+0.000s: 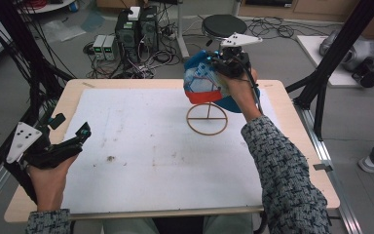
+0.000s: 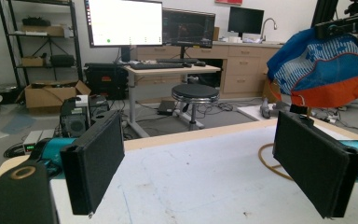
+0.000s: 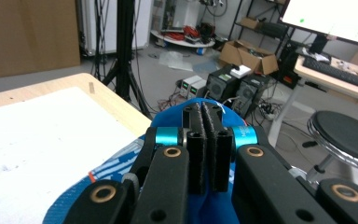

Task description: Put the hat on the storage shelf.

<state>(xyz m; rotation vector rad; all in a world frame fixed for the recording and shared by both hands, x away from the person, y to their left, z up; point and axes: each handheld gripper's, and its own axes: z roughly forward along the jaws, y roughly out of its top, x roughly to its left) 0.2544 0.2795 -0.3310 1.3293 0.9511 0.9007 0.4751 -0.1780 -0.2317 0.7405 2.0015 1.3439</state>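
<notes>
Counting from the left, there are two claws, one cloth item and one wooden ring stand. The left claw [image 1: 80, 134] rests low at the left edge of the surface [image 1: 44, 146], held in the person's left hand [image 1: 48, 183], and its jaws stand wide apart with nothing between them, as the left gripper view shows across the gap [image 2: 198, 163]. Right of centre sits a single wooden ring stand [image 1: 207, 119], a hoop with a crossbar and a short upright post, lying on the white sheet [image 1: 141, 156] that covers most of the light wooden surface. Just above it hangs one blue fabric bag [image 1: 202, 80] with white patterning and an orange band along its lower edge, lifted clear of the sheet; whether it touches the stand's post cannot be told. The right claw [image 1: 214, 61] pinches the bag's top edge, its jaws pressed close together on the blue cloth in the right gripper view [image 3: 207, 126]. The sheet carries a few small dark smudges. Beyond the far edge, the grey floor holds two black computer towers [image 1: 136, 27], tangled cables and one round black stool [image 1: 224, 24]; the left gripper view also shows two monitors [image 2: 123, 21] on a desk.
</notes>
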